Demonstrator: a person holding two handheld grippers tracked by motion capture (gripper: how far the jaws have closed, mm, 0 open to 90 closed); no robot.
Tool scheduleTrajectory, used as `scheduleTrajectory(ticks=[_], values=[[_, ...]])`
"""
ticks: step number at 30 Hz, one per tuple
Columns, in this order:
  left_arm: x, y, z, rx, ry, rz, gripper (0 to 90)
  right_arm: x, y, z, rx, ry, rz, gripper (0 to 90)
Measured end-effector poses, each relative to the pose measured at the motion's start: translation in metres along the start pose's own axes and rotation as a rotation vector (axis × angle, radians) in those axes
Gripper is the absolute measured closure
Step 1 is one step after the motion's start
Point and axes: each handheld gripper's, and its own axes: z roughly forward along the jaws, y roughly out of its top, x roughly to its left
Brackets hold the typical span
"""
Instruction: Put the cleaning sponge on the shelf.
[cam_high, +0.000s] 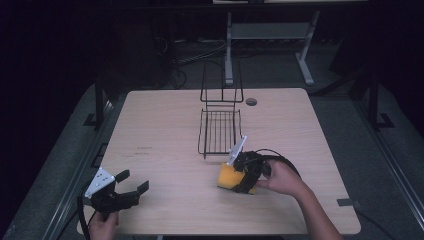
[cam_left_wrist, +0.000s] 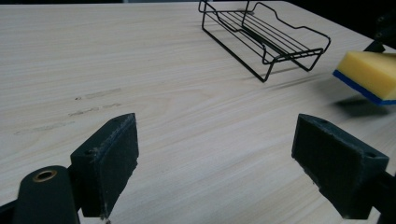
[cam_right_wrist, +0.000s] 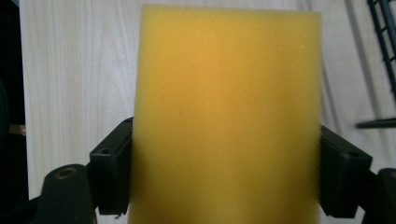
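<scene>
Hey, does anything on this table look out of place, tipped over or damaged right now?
Nothing stands out. The wire rack sits upright on the table, the right gripper holds the yellow sponge squarely, and the left gripper is open over bare wood.

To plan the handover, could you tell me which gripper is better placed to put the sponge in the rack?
Right: the right gripper holds the sponge beside the rack.

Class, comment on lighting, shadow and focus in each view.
High view: lit table, dark surroundings. Left gripper view: the sponge casts a shadow apart from it, so it looks lifted; wire rack sharp. Right gripper view: sponge close, soft-focused between the right gripper jaws.
</scene>
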Motion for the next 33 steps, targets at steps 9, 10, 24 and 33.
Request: scheduleTrajectory(ticks=[9,10,24,33], values=[[0.000,0.001,0.001,0.001,-0.002,0.000,14.0,-0.012,0.012,-0.005,-0.002,0.013,-0.021,21.4],[0.000,0.001,0.001,0.001,-0.001,-0.001,14.0,-0.012,0.012,-0.005,-0.002,0.013,-0.021,21.4],[0.000,0.001,0.001,-0.002,-0.001,0.002,14.0,-0.025,0.031,-0.008,0.000,0.021,-0.030,21.4],[0.001,0.001,0.000,-0.005,-0.001,-0.001,14.0,-0.032,0.043,-0.008,0.009,0.011,-0.053,21.4]])
